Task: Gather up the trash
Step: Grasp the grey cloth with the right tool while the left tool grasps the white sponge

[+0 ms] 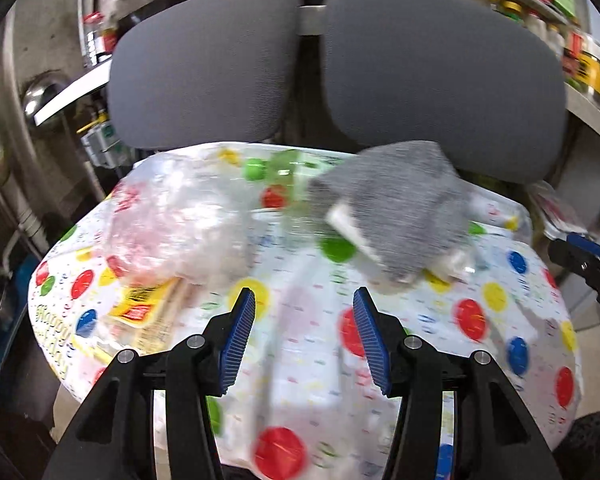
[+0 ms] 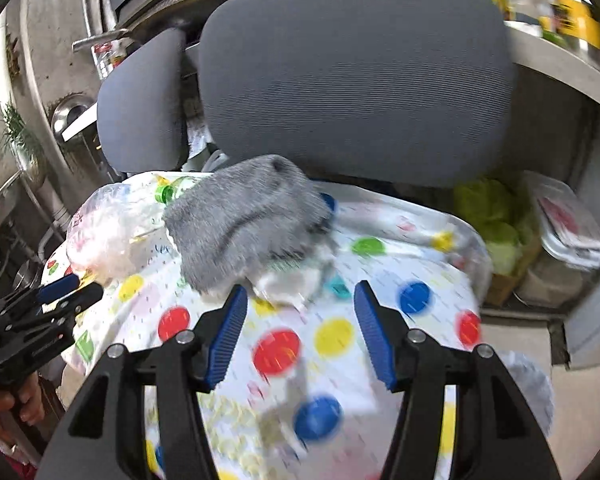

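A dotted party sheet (image 1: 420, 360) (image 2: 340, 360) covers a chair seat. On it lie a crumpled clear plastic bag (image 1: 172, 216) (image 2: 104, 232), a yellow and red wrapper (image 1: 140, 304), a green-capped clear bottle (image 1: 254, 170) (image 2: 166, 192), and a grey knitted cloth (image 1: 404, 208) (image 2: 248, 220) over white crumpled paper (image 2: 288, 280). My left gripper (image 1: 304, 296) hovers open over the sheet's middle, between the bag and the cloth, nothing between its pads. My right gripper (image 2: 300, 290) is open just in front of the white paper and cloth, holding nothing.
The chair's grey split backrest (image 1: 204, 60) (image 2: 356, 72) rises right behind the trash. Shelves of jars (image 1: 580, 60) run along the right. A green bag (image 2: 492, 216) and a clear container (image 2: 568, 232) sit on the floor to the right. A hand (image 2: 4, 408) holds the left gripper's handle.
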The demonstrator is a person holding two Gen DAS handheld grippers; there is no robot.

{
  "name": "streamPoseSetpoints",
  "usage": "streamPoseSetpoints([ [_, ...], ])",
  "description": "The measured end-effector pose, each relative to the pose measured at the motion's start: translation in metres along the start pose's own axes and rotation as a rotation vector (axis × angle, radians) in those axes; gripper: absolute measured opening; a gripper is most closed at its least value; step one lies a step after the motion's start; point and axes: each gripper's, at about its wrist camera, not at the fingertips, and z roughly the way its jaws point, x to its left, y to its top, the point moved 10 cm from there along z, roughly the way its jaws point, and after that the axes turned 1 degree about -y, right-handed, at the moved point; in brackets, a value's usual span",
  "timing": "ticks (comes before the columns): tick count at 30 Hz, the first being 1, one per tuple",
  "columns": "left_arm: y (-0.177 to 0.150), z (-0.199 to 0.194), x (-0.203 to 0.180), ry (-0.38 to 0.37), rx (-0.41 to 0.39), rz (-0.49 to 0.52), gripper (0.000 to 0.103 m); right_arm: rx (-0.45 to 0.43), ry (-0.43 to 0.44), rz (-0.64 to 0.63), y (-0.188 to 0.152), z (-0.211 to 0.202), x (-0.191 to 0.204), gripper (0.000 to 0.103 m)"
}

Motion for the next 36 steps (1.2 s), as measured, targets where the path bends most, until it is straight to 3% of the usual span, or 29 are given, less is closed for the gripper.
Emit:
streamPoseSetpoints([
  [1,0.001,0.004,0.006,0.008,0.003,-0.004,0.053,-0.004,-0.002,-0.006,0.004,0.007,0.004,0.077],
  [4,0.006,0.017,0.027,0.046,0.007,-0.018,0.054,-0.032,-0.001,-0.039,0.022,0.036,0.012,0.084],
  [7,0.01,0.028,0.042,0.061,0.011,-0.035,0.061,-0.01,0.039,-0.042,0.033,0.065,0.022,0.092],
  [17,0.015,0.061,0.034,0.032,0.046,-0.036,0.062,0.069,0.054,-0.062,0.044,0.132,0.038,0.094],
  [20,0.017,0.063,0.027,0.018,0.045,-0.027,0.062,0.077,0.089,-0.066,0.043,0.127,0.045,0.06],
  [21,0.018,0.062,0.024,0.009,0.043,-0.024,0.062,0.076,0.096,-0.072,0.043,0.124,0.047,0.042],
  [24,0.019,0.057,0.017,-0.011,0.039,-0.017,0.062,0.032,0.085,-0.116,0.047,0.104,0.053,0.019],
  [30,0.022,0.039,0.001,-0.037,0.016,0.006,0.062,-0.111,0.124,-0.135,0.069,0.033,0.062,0.014],
  [36,0.016,0.02,-0.014,-0.079,-0.002,0.023,0.067,-0.226,0.062,-0.146,0.078,-0.041,0.055,0.013],
])
